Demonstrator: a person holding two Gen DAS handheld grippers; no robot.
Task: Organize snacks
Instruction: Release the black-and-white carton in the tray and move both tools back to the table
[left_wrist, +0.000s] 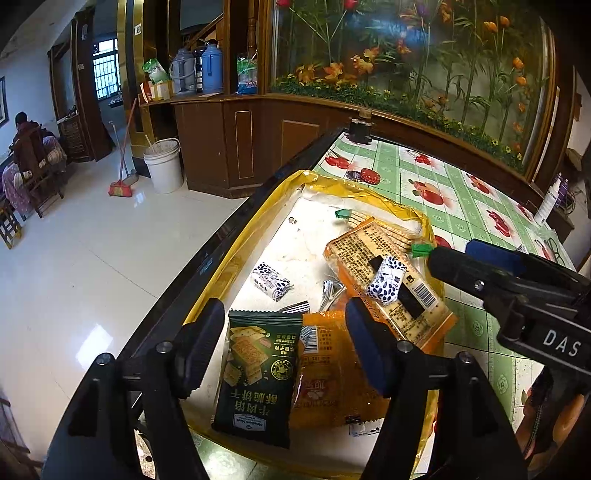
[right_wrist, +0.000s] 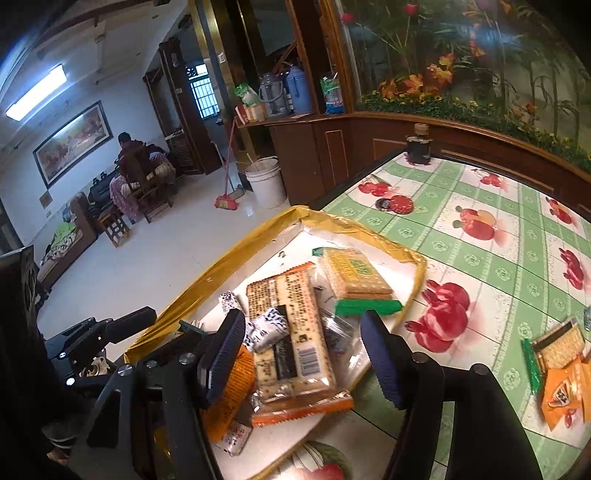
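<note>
A yellow-rimmed white tray (left_wrist: 236, 258) (right_wrist: 236, 258) sits at the table's left edge and holds several snack packs. My left gripper (left_wrist: 284, 350) is open above a dark green cracker pack (left_wrist: 258, 373) and an orange pack (left_wrist: 332, 373) at the tray's near end. A long orange-edged cracker pack (left_wrist: 388, 280) (right_wrist: 291, 332) lies across the pile with a small blue-and-white candy (left_wrist: 386, 284) on it. My right gripper (right_wrist: 303, 354) is open and empty over that long pack. A green-ended cracker pack (right_wrist: 354, 277) lies behind it.
More snack packs (right_wrist: 557, 369) lie on the fruit-print tablecloth (right_wrist: 480, 258) to the right. A dark jar (right_wrist: 419, 149) stands at the far corner, two bottle caps (right_wrist: 397, 203) nearby. The table's left edge drops to a white tiled floor with a bucket (left_wrist: 164, 166) and broom.
</note>
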